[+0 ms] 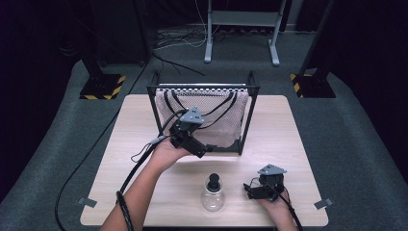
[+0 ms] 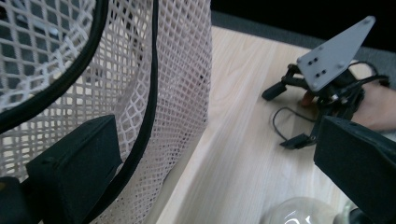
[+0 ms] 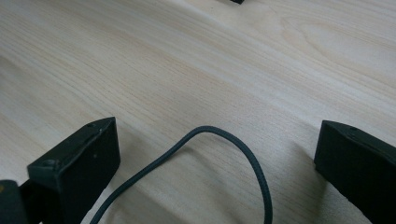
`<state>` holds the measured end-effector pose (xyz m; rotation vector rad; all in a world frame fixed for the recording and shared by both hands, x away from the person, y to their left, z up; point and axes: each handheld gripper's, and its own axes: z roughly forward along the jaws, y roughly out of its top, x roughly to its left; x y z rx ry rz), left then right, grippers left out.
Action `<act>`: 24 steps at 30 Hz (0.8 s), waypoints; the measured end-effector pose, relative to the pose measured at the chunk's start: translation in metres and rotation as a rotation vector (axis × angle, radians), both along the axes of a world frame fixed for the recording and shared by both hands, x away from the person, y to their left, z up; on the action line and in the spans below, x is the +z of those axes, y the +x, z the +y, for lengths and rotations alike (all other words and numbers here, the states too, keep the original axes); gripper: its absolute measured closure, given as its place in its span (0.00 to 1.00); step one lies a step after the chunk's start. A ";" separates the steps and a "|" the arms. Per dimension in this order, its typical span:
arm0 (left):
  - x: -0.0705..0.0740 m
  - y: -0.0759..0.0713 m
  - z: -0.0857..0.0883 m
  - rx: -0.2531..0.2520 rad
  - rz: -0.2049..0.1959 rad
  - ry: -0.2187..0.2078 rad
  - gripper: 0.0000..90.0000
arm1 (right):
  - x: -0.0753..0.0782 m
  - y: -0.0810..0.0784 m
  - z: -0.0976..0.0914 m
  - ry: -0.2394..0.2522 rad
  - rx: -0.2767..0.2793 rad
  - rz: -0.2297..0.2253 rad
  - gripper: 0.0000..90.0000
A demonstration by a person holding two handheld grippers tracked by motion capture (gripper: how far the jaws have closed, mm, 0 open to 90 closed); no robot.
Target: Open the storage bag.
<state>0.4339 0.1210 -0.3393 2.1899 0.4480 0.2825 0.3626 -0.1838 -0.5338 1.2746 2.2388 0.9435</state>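
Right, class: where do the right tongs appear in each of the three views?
High view: right tongs low right, beside the glass bottle.
Left gripper view: upper right, under their grey plate.
Right gripper view: the tongs rise from the bottom corners.
Shared landmark: the wooden table.

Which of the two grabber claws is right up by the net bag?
The left gripper, up at the mesh bag hanging in its black frame. The right gripper rests low on the table, beside the glass bottle.

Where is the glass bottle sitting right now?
In the high view the glass bottle stands near the table's front edge, between the hands, just left of the right gripper.
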 end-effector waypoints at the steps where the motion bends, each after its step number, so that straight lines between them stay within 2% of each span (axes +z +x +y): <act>1: -0.002 0.003 -0.002 -0.002 0.010 0.009 0.00 | 0.000 0.000 0.000 0.000 -0.001 0.000 0.00; 6: -0.006 0.007 -0.005 -0.024 0.034 0.030 0.00 | 0.000 0.000 0.000 0.001 -0.003 0.002 0.00; 9: -0.006 0.010 -0.007 -0.038 0.049 0.078 0.00 | 0.000 0.000 0.000 0.000 -0.002 0.001 0.00; 11: -0.007 0.011 -0.008 -0.058 0.066 0.128 0.00 | 0.000 0.000 0.000 0.000 -0.002 0.001 0.00; 16: -0.007 0.010 -0.007 -0.072 0.070 0.152 0.00 | 0.000 0.000 0.000 0.000 -0.002 0.001 0.00; 19: -0.008 0.009 -0.006 -0.076 0.074 0.149 0.00 | 0.000 0.000 0.000 0.000 -0.002 0.001 0.00; 24: -0.009 0.004 -0.007 -0.109 0.081 0.142 0.00 | 0.000 0.000 0.000 0.000 -0.002 0.001 0.00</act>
